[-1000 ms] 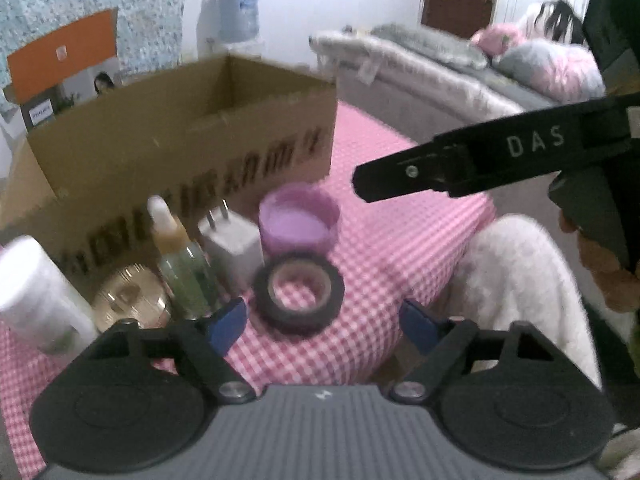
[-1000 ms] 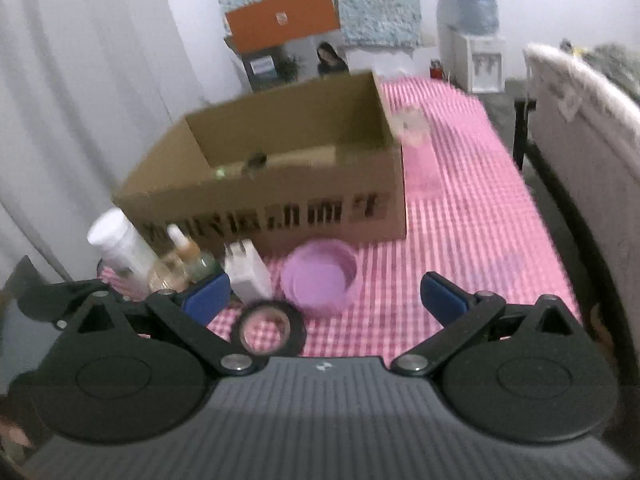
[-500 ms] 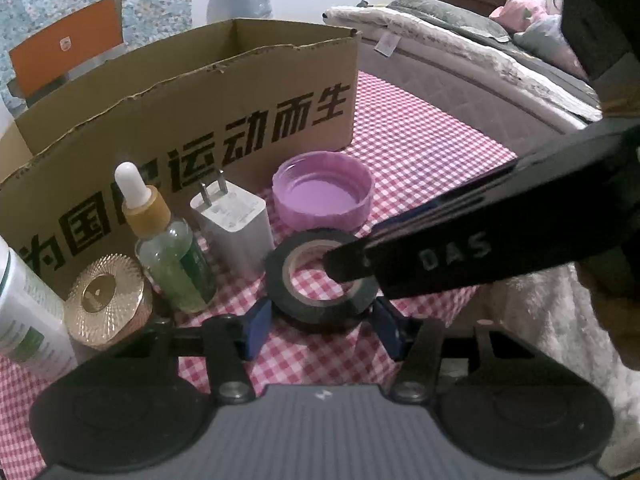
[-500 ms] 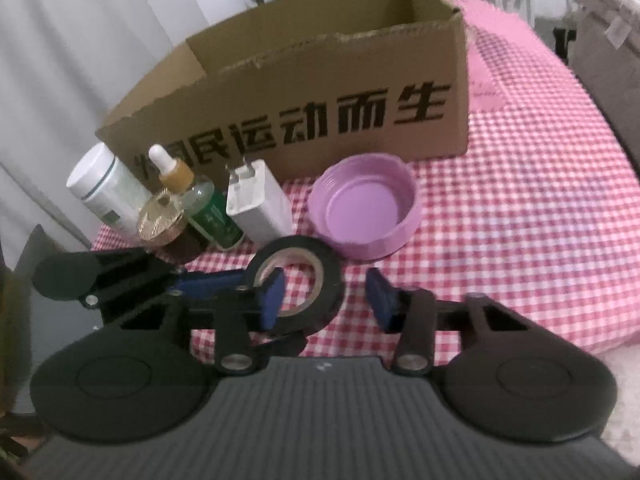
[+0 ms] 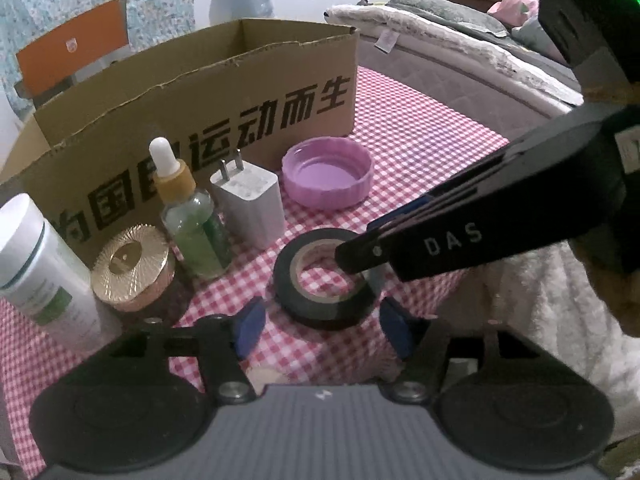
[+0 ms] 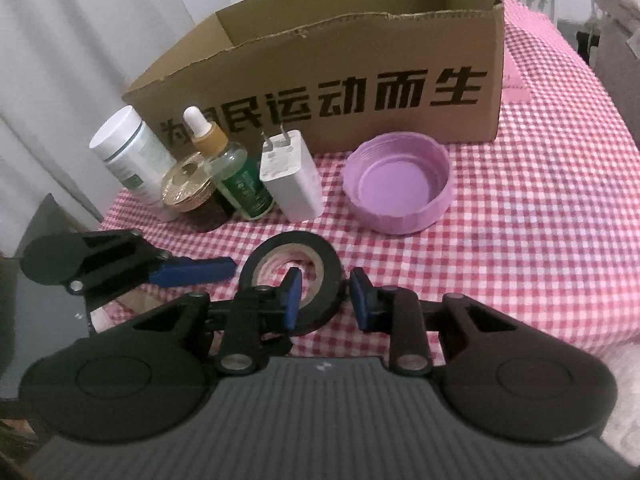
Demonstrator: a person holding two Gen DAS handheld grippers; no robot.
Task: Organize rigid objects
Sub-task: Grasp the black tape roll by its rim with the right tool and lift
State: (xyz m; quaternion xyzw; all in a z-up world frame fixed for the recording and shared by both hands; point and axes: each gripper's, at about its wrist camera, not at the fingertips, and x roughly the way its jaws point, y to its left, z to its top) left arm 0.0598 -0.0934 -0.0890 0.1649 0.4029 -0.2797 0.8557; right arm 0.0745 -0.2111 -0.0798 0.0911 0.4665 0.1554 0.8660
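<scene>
Tape roll (image 6: 298, 280): we see its rim between our right tongs (image 6: 326, 300), just ahead of our left tongs (image 5: 324, 326).
Right tongs: narrowly parted, straddling the rim.
Left tongs: spread, holding nothing.
Box (image 6: 360, 56): beyond.

Dim indoor light, fisheye-warped edges, soft focus
</scene>
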